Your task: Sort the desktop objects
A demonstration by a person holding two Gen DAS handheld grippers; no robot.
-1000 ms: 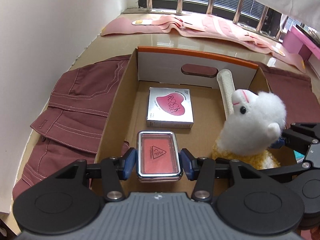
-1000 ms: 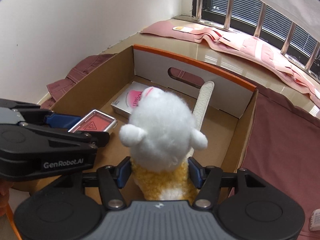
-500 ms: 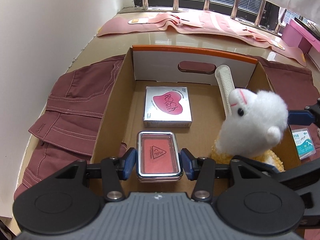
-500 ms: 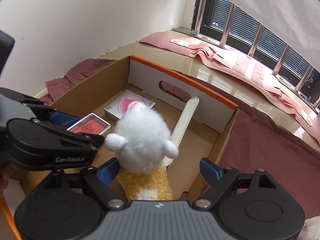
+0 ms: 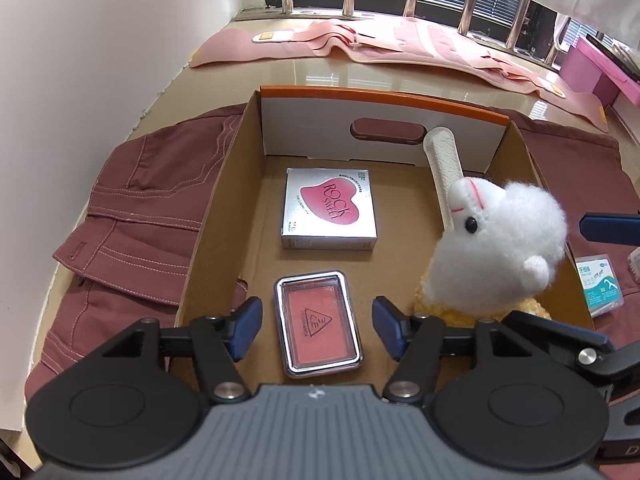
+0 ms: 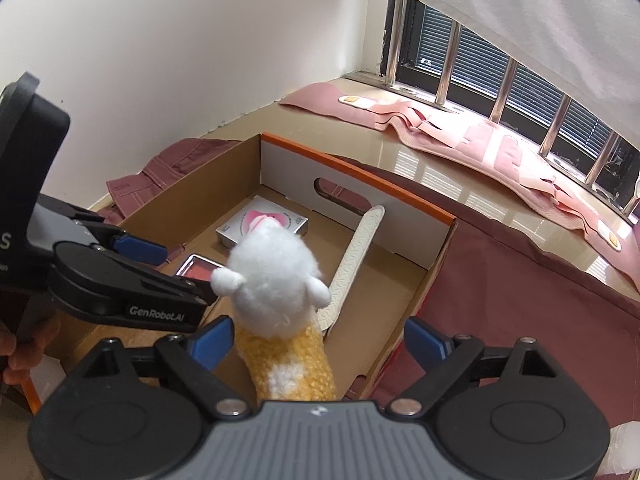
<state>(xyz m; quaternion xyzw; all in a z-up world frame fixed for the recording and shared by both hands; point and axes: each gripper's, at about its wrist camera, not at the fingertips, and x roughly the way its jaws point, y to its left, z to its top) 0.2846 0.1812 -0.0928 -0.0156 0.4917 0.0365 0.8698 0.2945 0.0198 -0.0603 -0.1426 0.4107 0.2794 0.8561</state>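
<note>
A cardboard box [image 5: 224, 216] with an orange rim holds a silver "Rock Sweet" box [image 5: 330, 208], a pink blush compact [image 5: 318, 334], a white insole [image 5: 442, 160] and a white-and-yellow plush toy [image 5: 500, 248]. My left gripper [image 5: 316, 326] is open, its fingers either side of the compact, which lies on the box floor. My right gripper [image 6: 316, 340] is open behind the plush toy [image 6: 276, 276], which stands in the box [image 6: 432, 264]. The left gripper [image 6: 132, 272] shows in the right wrist view.
Maroon trousers [image 5: 132, 208] lie left of the box and maroon cloth [image 6: 520, 300] to its right. A small blue-green packet [image 5: 600, 284] lies right of the box. Pink fabric [image 5: 360, 46] lines the barred window sill. A white wall is at left.
Both grippers opened. The left let go of the compact, which now lies on the box floor. The right released the plush toy and pulled back and up.
</note>
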